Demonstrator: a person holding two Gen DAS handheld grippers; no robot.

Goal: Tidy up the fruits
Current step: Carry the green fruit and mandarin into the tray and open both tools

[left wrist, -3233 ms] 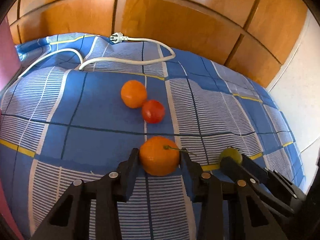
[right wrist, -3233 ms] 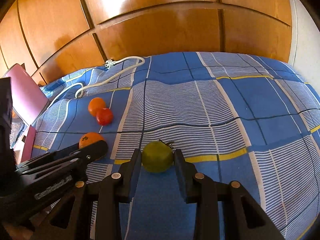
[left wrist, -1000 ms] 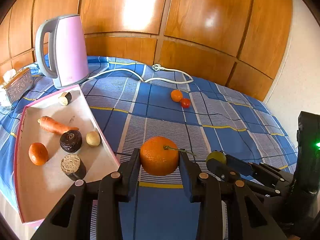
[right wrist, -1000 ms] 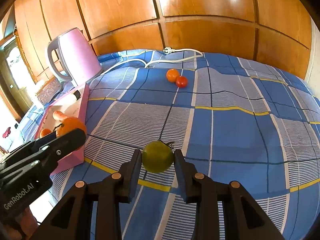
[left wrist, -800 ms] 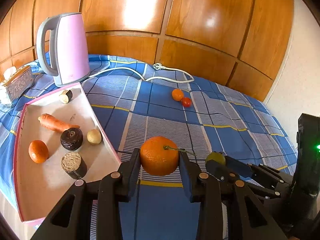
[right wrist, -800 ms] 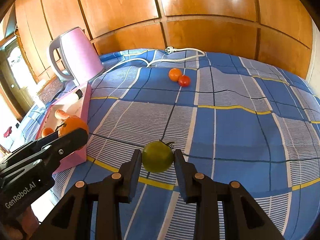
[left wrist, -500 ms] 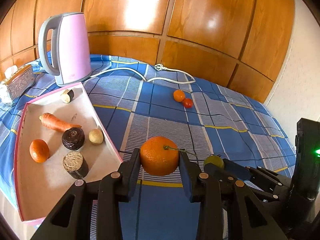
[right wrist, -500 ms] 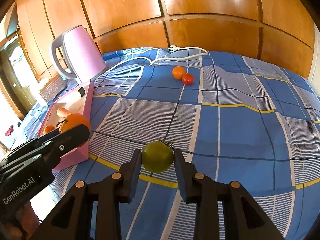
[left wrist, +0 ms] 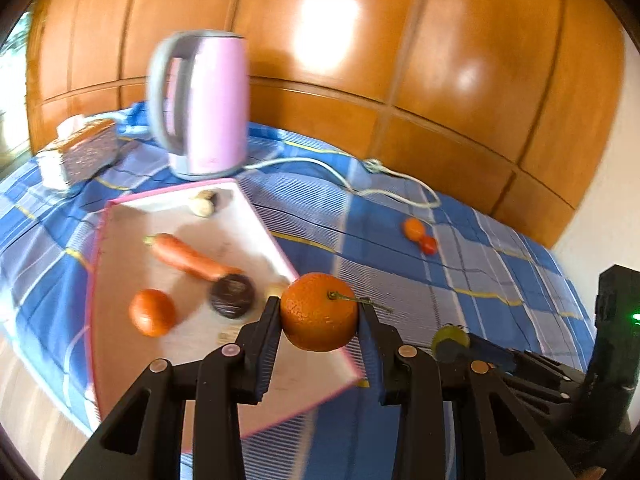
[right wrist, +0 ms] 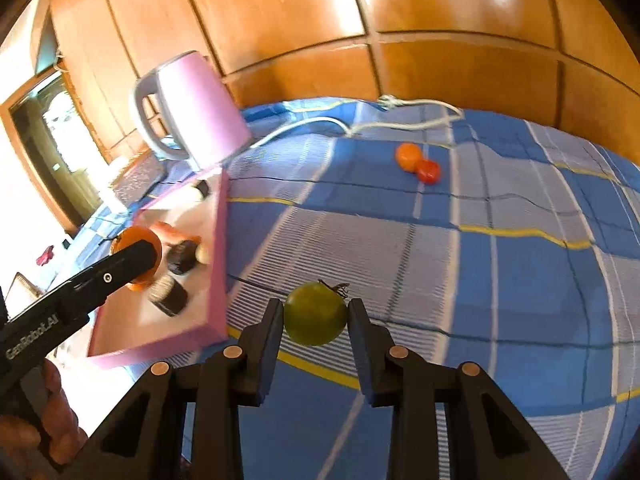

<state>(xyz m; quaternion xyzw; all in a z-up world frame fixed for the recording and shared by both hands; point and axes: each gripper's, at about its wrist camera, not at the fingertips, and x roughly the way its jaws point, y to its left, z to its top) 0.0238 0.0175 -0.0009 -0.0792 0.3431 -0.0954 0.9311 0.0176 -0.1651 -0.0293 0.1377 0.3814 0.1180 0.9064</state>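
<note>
My left gripper [left wrist: 319, 312] is shut on a large orange [left wrist: 319, 312] with a stem, held above the right edge of a pink-rimmed tray [left wrist: 120, 380]. The tray holds a smaller orange [left wrist: 152, 312], a carrot [left wrist: 186, 259] and a dark round fruit [left wrist: 233, 295]. My right gripper [right wrist: 315, 314] is shut on a green tomato [right wrist: 315, 314], held over the blue checked cloth [right wrist: 500, 280] right of the tray [right wrist: 218, 264]. Far back on the cloth lie a small orange [right wrist: 408, 157] and a red tomato [right wrist: 428, 171], touching each other.
A pink kettle [left wrist: 204, 104] stands behind the tray, its white cord [left wrist: 344, 178] trailing across the cloth to the right. A patterned box [left wrist: 86, 152] sits at the far left. Wooden panels close off the back. A person's hand [right wrist: 48, 412] holds the left gripper.
Both grippers have swung left with their fruits. The left one, earlier over the cloth beside the tray, now hangs over the tray's right edge. Both grips are unchanged.
</note>
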